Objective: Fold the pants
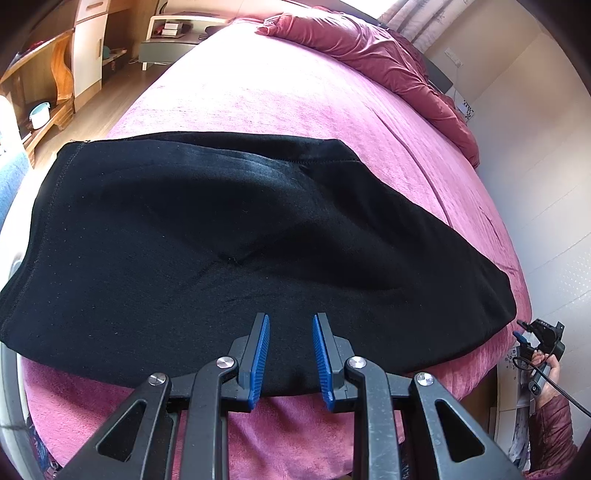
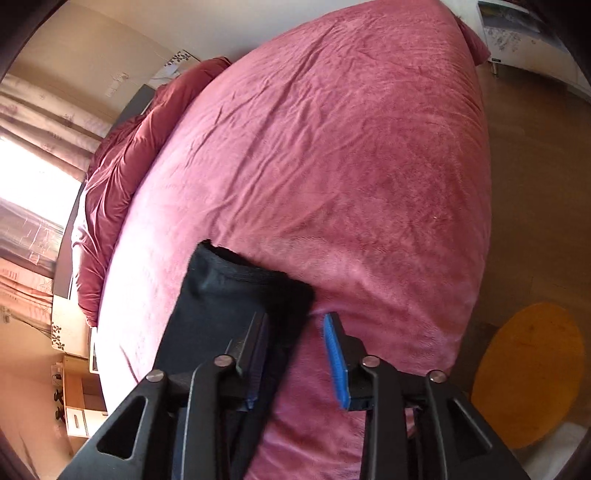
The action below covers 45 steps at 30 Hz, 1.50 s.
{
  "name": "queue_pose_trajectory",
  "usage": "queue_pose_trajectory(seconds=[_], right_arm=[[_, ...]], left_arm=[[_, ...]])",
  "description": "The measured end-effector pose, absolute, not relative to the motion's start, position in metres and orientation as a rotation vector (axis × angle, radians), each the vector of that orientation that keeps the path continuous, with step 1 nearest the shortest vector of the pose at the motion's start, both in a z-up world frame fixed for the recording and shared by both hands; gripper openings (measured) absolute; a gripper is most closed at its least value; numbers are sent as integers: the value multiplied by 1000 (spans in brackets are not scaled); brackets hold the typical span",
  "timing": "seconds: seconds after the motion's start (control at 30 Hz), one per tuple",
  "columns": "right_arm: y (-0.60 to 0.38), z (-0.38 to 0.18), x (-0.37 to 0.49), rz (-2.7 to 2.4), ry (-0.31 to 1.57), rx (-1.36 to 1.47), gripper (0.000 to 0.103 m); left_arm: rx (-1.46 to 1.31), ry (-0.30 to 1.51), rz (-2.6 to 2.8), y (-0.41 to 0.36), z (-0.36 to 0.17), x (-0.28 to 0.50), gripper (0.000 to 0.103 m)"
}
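Black pants (image 1: 207, 243) lie folded into a wide flat block across the near end of the pink bed (image 1: 295, 99). My left gripper (image 1: 290, 323) is open, its blue pads just above the pants' near edge, holding nothing. In the right wrist view a corner of the black pants (image 2: 236, 295) lies on the bed under the left finger. My right gripper (image 2: 295, 321) is open; the cloth lies beside and under the left finger (image 2: 255, 339), not clamped. The right gripper also shows at the far right of the left wrist view (image 1: 541, 332), held in a hand.
A crumpled dark red duvet (image 1: 376, 51) lies along the far side of the bed by the headboard. Wooden furniture (image 1: 48, 88) and a white shelf (image 1: 173, 29) stand across the wood floor. An orange round mat (image 2: 528, 373) lies on the floor beside the bed.
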State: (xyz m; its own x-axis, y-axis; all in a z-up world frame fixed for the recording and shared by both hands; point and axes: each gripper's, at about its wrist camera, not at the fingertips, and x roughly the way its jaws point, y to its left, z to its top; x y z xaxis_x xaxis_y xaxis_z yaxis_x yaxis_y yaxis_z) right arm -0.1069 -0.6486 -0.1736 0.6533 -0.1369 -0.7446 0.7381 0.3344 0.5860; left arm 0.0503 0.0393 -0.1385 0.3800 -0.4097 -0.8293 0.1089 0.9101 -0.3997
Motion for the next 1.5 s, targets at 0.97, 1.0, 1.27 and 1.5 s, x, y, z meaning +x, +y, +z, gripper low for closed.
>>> queue_pose_trajectory(seconds=[0.97, 1.0, 1.27, 1.5], right_arm=[[-628, -146, -79, -729, 845, 833, 29], [-625, -140, -81, -745, 839, 814, 29], [-576, -105, -46, -567, 837, 718, 38], [-435, -99, 63, 4, 948, 598, 37]], left_arm=[[-289, 1139, -350, 34, -141, 55, 25], [-292, 1136, -353, 36, -142, 54, 25], [-308, 1101, -332, 46, -138, 54, 28], [-292, 1088, -322, 55, -139, 49, 28]])
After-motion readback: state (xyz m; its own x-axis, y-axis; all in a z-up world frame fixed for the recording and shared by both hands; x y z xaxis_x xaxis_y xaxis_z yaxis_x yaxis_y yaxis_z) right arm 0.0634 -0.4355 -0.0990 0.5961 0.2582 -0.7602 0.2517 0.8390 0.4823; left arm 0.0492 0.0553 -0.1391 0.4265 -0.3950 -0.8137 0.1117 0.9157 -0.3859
